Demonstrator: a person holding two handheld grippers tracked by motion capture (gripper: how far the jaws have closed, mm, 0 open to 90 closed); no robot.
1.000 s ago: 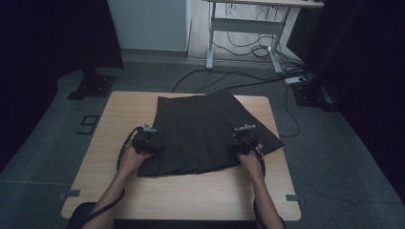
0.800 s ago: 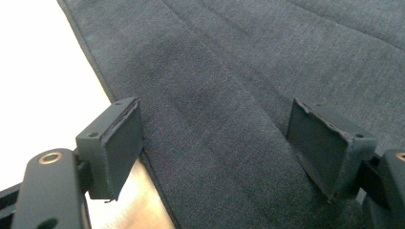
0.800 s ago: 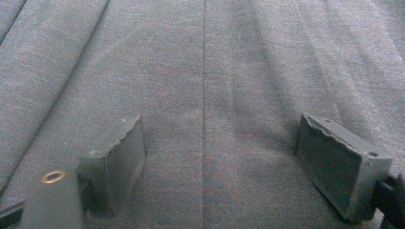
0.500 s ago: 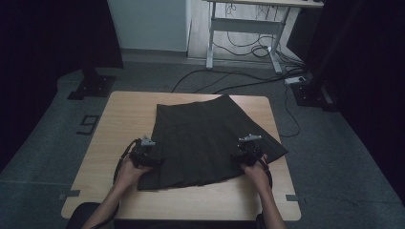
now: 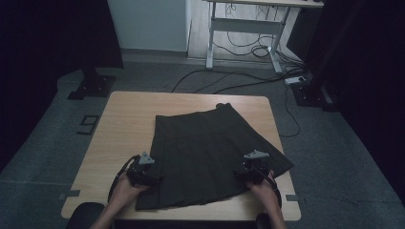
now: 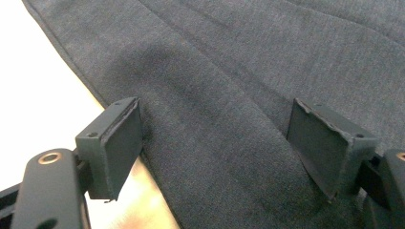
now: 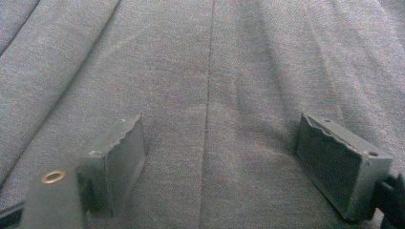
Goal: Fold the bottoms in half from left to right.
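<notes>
A dark pleated skirt lies flat on the wooden table, waistband at the far side and hem near the front edge. My left gripper rests on the skirt's near left edge, my right gripper on its near right part. In the left gripper view the left gripper stands open, jaws wide apart on the cloth, with bare table beside the left jaw. In the right gripper view the right gripper is open too, its jaws set down on flat fabric, nothing pinched between them.
The skirt's right corner hangs slightly over the table's right edge. Beyond the table stand a desk frame with cables on the floor, and a black stand base at the far left. Bare wood lies left of the skirt.
Both hands have drawn back toward the front edge. The skirt has slid with them, so its hem now lies close to the table's near edge.
</notes>
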